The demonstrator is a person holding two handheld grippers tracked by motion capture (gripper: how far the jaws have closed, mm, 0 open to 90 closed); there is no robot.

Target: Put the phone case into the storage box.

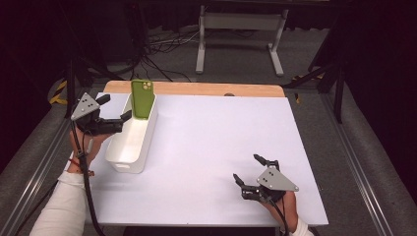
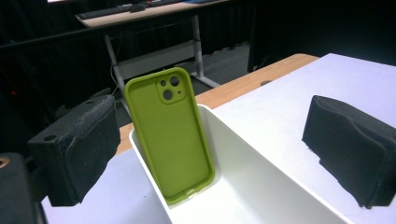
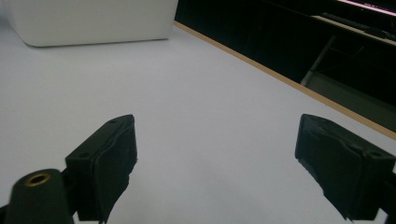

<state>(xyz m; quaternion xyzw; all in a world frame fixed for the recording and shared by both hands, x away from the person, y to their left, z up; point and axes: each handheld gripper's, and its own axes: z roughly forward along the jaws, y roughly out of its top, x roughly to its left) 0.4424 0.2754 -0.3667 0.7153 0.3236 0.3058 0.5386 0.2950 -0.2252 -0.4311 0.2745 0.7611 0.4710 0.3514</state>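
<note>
Phone case (image 1: 142,98), green, stands upright in white bin (image 1: 129,147) at its far end, near desk (image 1: 211,147) far-left corner. Left gripper (image 1: 114,109) just beside bin, fingers wide, nothing held. Right gripper (image 1: 253,169) at near-right edge, fingers wide, empty. Left gripper view gives case's camera cutouts (image 2: 169,88); high view gives both hands.

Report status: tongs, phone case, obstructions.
Left tongs open beside white bin. Green phone case upright in bin, leaning on end wall. Right tongs open, empty. Nothing obstructing.

No legible text, label, brand or number anywhere
</note>
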